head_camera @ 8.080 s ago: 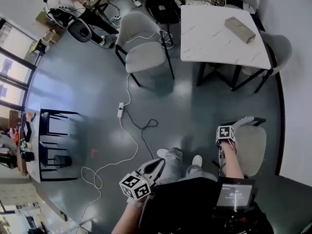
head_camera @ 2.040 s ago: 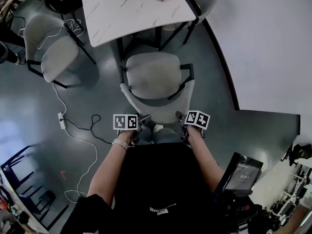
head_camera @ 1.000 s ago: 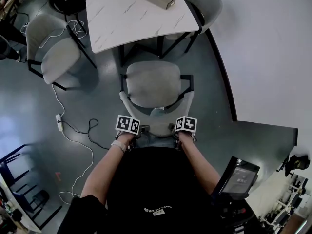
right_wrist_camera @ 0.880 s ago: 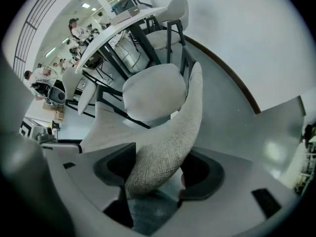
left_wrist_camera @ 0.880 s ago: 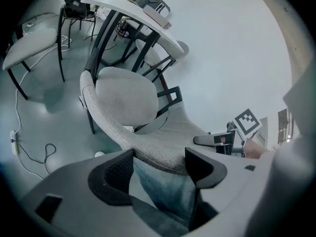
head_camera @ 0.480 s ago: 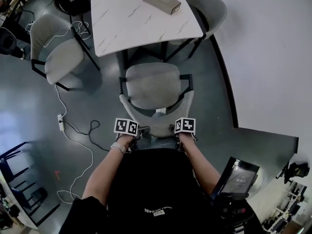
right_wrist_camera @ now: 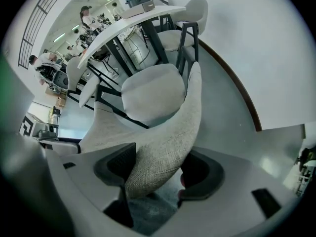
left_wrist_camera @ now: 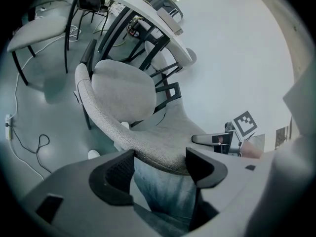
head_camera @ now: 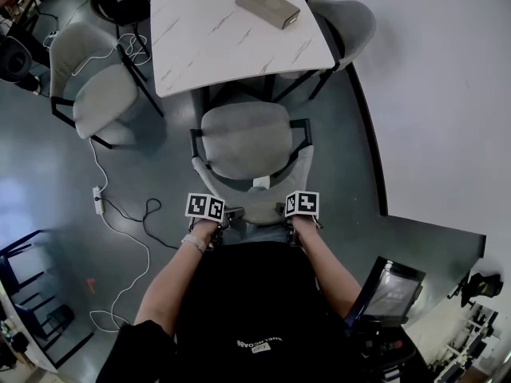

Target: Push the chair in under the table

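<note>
A grey padded chair (head_camera: 243,138) with black legs faces the white marble table (head_camera: 223,42), its seat front near the table's edge. Its curved backrest (head_camera: 257,211) is nearest me. My left gripper (head_camera: 228,213) is shut on the backrest's left part and my right gripper (head_camera: 290,212) on its right part. In the left gripper view the backrest (left_wrist_camera: 148,142) fills the gap between the jaws of the left gripper (left_wrist_camera: 158,169). In the right gripper view the fabric rim (right_wrist_camera: 168,142) runs between the jaws of the right gripper (right_wrist_camera: 153,174).
A tan box (head_camera: 267,6) lies on the table. A second grey chair (head_camera: 104,98) stands at the left and a third (head_camera: 351,22) behind the table by the white wall (head_camera: 431,94). A white cable with a power strip (head_camera: 98,200) trails over the floor at the left.
The chair has slid a little toward the table, its seat closer to the edge. Both grippers stay on the backrest and have followed it.
</note>
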`<state>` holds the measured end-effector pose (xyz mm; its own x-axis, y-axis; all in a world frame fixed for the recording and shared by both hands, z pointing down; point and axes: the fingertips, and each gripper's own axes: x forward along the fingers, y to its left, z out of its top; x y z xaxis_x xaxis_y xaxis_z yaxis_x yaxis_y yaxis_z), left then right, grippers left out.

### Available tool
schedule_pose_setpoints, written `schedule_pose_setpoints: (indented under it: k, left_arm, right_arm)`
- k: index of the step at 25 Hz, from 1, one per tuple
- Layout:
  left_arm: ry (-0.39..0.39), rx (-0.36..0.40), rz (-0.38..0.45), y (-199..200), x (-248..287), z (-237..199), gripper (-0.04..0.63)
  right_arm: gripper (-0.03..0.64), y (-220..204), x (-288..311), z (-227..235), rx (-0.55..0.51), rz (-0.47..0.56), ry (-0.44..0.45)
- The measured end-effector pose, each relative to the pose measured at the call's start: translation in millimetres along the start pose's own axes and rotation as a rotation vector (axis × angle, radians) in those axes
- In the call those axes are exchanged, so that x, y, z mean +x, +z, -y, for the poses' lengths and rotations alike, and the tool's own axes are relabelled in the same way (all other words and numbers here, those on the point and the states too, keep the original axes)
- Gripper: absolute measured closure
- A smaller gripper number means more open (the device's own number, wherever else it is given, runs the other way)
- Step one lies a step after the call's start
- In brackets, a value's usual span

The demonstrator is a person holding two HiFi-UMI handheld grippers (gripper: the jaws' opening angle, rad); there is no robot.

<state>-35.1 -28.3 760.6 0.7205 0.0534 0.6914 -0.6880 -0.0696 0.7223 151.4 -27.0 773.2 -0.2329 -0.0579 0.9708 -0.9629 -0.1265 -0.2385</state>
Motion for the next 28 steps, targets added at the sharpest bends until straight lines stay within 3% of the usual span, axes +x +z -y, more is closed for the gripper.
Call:
schedule_pose_setpoints:
  k: [28]
  left_arm:
    - [-0.015,-0.062,0.094,96.9,2.5,-0.4,0.273]
  right_arm:
    - [0.331,105.2,7.8,-3.1,-0.014,-0.029,0.078]
